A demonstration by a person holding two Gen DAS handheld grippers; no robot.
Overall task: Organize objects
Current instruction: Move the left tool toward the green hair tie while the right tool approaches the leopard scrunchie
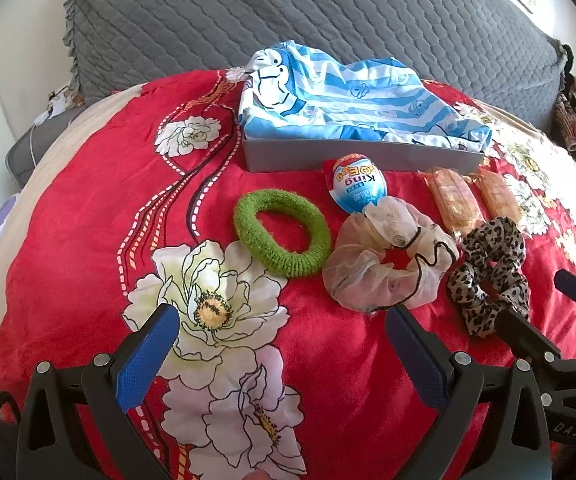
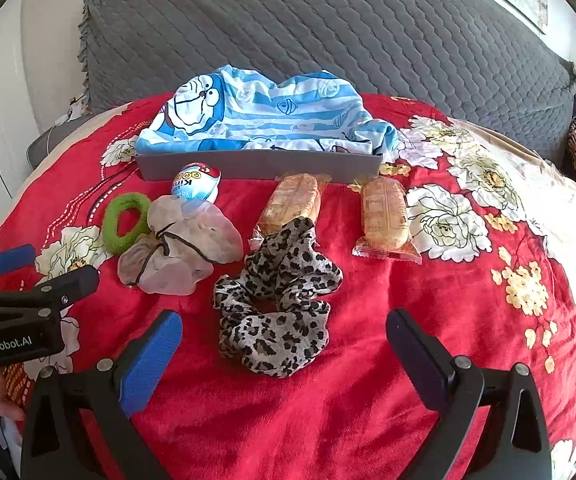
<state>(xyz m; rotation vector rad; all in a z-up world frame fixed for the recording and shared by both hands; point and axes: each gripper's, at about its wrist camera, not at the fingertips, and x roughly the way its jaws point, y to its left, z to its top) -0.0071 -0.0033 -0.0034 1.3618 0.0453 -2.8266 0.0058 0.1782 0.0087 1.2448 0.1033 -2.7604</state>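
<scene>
Blue-padded left gripper (image 1: 282,320) spread wide, empty, low centre; right gripper (image 2: 284,326) likewise wide, straddling the leopard scrunchie (image 2: 278,300) without touching. Mid-frame count — three scrunchies: leopard, sheer beige scrunchie (image 1: 388,256), green scrunchie (image 1: 282,232); one chocolate egg (image 1: 358,186); two wrapped cakes (image 2: 292,204). Upper centre: one grey box (image 1: 352,156) holding blue striped cloth (image 1: 352,92). Only the right view shows both cakes whole.
</scene>
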